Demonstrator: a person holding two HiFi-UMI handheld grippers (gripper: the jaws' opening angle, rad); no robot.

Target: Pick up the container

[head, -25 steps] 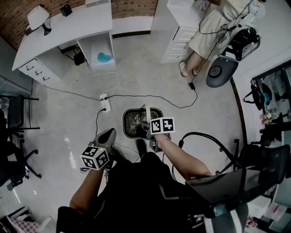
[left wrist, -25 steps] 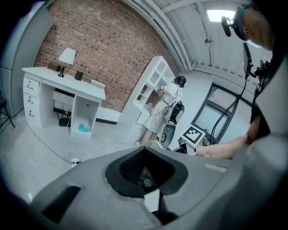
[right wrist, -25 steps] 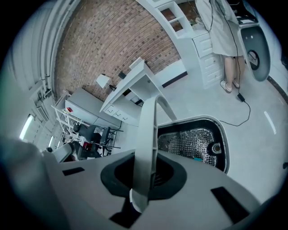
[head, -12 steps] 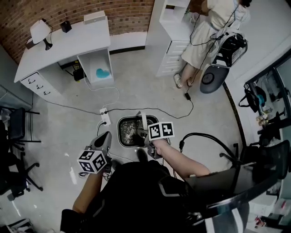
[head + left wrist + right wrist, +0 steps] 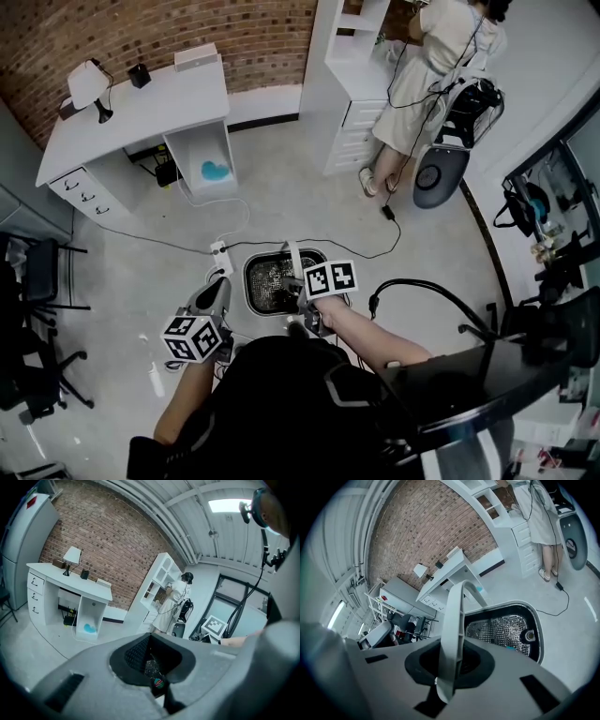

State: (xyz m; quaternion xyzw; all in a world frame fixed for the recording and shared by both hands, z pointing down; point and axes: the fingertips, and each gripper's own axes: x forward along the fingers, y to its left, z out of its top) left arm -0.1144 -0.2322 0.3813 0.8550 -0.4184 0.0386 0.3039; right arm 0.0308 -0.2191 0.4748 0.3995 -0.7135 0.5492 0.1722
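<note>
The right gripper point(image 5: 450, 665) has its fingers clamped on the container's point(image 5: 251, 281) upright white handle point(image 5: 453, 616), so the grab looks done. The container sits just past it, over the floor; liftoff can't be confirmed. The left gripper point(image 5: 214, 292) has its fingers closed and empty.

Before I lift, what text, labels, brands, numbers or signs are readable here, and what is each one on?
No text is readable in any view.
Left marker cube, right marker cube: black-and-white square patterns only, no letters.
Round sticker in the left gripper view: red and green print, too small to read.
Red label on the grey cabinet: too blurred to read.
</note>
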